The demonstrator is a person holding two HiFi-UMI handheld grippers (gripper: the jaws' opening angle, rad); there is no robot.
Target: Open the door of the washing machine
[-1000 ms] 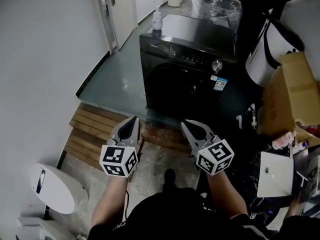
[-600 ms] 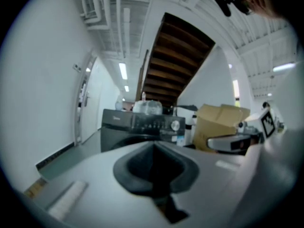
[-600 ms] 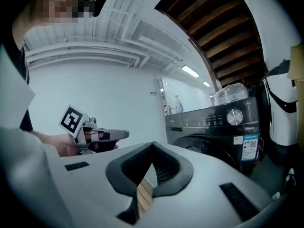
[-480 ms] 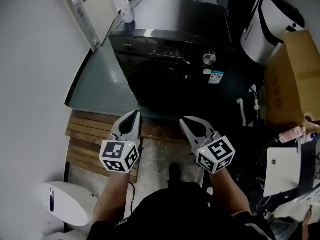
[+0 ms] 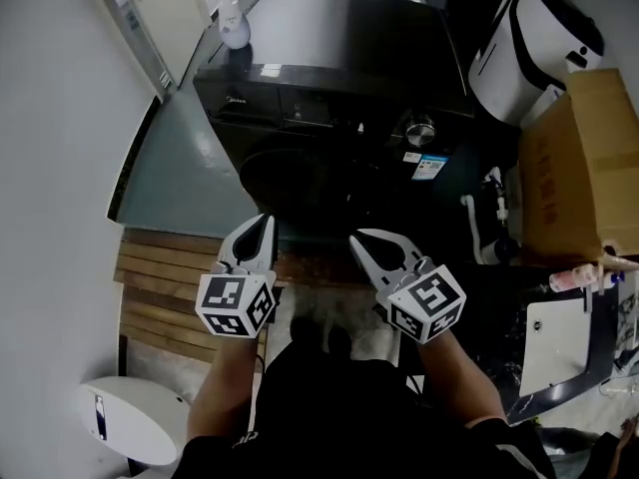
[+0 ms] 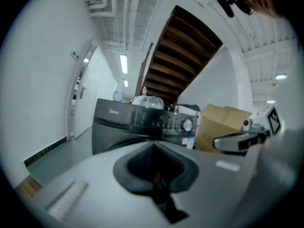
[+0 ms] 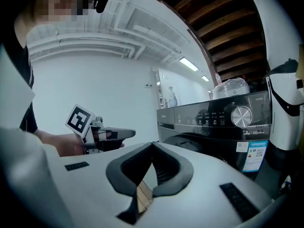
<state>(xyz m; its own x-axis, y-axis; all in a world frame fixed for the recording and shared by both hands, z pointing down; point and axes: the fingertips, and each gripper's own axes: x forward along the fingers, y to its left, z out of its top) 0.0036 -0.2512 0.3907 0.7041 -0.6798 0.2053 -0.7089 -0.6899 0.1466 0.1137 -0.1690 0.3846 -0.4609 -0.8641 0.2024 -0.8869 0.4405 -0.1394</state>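
Left gripper (image 5: 262,220) at lower centre-left, jaws together on nothing, right gripper (image 5: 356,238) just right of it, jaws likewise closed and empty, wooden slats (image 5: 160,292) at lower left, black washing machine (image 5: 339,58) at upper centre beyond both grippers, its round door (image 5: 300,183) shut, cardboard box (image 5: 584,163) at right edge.

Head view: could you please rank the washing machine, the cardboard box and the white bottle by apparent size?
1. washing machine
2. cardboard box, cut off at the picture's edge
3. white bottle, clearly smallest
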